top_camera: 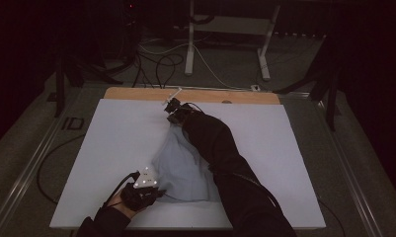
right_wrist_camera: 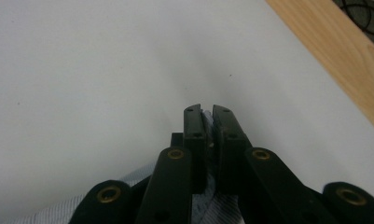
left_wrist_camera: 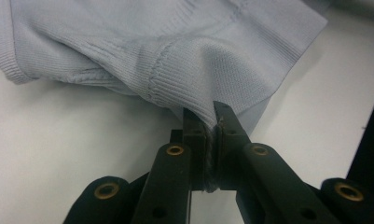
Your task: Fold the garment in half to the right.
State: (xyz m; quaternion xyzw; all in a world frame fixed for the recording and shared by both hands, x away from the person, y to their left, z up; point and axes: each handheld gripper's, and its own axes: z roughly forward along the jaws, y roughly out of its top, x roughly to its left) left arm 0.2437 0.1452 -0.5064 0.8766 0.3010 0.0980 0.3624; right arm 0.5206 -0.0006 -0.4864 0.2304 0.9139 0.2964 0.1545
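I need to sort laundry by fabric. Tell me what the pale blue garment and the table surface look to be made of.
Garment: soft knit fabric, probably cotton or a blend; ribbed edges, fine mesh-like weave, matte. Table surface: smooth matte white sheet, perhaps laminate or board, over light wood that shows grain at the far edge.

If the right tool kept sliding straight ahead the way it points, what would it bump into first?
Probably nothing soon: ahead of the right tool, shut on the pale garment, lies bare white sheet. The wooden table edge runs off to one side, though depth is hard to judge.
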